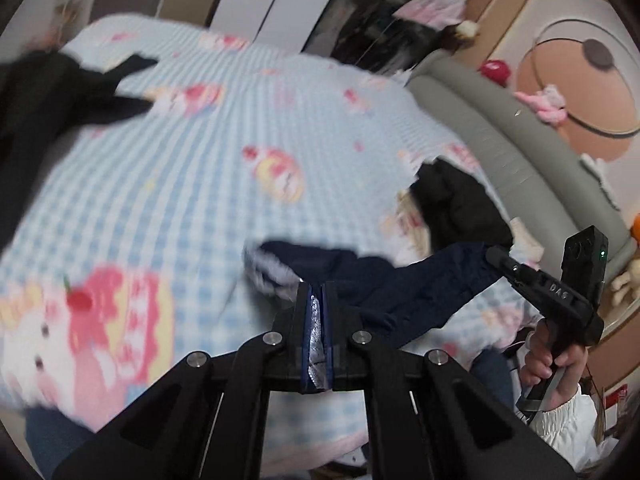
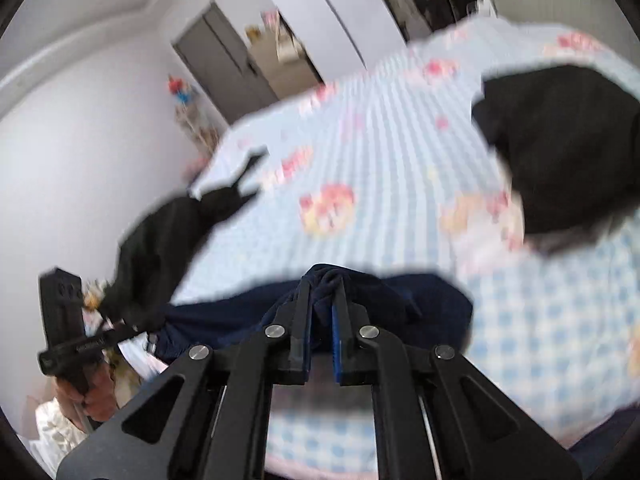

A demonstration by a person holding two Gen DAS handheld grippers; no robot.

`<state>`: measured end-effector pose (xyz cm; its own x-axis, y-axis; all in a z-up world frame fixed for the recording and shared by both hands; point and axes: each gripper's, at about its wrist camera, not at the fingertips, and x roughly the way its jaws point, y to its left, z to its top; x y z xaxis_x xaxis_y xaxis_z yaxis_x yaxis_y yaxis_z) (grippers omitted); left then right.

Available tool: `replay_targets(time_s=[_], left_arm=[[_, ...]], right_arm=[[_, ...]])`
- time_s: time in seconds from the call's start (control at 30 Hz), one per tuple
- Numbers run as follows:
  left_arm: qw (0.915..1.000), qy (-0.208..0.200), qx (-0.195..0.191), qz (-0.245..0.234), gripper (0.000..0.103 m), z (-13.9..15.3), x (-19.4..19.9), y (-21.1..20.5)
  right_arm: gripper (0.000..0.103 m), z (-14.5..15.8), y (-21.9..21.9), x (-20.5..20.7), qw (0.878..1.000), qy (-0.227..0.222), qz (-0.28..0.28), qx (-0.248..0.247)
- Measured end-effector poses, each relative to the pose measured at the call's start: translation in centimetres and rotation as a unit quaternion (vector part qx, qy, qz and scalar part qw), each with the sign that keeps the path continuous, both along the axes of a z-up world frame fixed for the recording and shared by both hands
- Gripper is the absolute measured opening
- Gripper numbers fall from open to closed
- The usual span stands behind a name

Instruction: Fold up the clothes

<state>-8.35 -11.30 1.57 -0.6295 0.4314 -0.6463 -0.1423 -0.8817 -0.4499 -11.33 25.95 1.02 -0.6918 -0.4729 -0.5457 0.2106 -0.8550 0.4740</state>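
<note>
Navy fabric garment (image 1: pixel 404 288) hangs stretched above the blue-checked bedspread with pink cartoon prints (image 1: pixel 168 184), long axis running gripper to gripper. Left black gripper (image 1: pixel 317 320) is clamped on one end, right black gripper (image 2: pixel 322 312) pinches the other. Black clothes (image 2: pixel 560 152) lie farther back.

Soft even daylight; heavy motion blur throughout (both views); fisheye bending, dark vignetted corners.

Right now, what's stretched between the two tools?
The navy garment spans from the left tool to the right tool, each clamped on it; the left wrist view shows it best.
</note>
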Motion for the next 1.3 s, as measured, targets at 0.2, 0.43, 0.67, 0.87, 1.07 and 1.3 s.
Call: replay_targets(time_s=[0.2,0.43,0.67,0.87,1.07,1.3], left_arm=[[0.9996,-0.026,0.010,0.009,0.005,1.0,-8.4,1.3],[0.9895,0.143,-0.014,0.003,0.006,16.1,-5.9,1.9],[0.9990,0.038,0.004,0.025,0.006,5.9,-2.2,1.2],[0.9813,-0.186,-0.030,0.039,0.006,-12.9,-0.8,0.5],[0.9896,-0.132,-0.047,0.032,0.012,-11.6,1.0,0.2],[0.9823,-0.057,-0.134,-0.118,0.054,-9.2,0.6,9.1]], right_arm=[[0.006,3.9,0.5,-4.8,0.998,-0.005,-0.006,0.059],[0.006,16.0,0.8,-0.4,0.988,0.153,-0.013,0.035],[0.007,7.4,0.9,4.2,0.997,0.043,-0.019,0.060],[0.007,-9.4,-0.3,5.1,0.982,-0.149,-0.008,0.116],[0.012,-13.0,0.2,7.8,0.979,-0.181,-0.008,0.088],[0.021,-12.5,0.0,7.2,0.973,-0.199,-0.014,0.117]])
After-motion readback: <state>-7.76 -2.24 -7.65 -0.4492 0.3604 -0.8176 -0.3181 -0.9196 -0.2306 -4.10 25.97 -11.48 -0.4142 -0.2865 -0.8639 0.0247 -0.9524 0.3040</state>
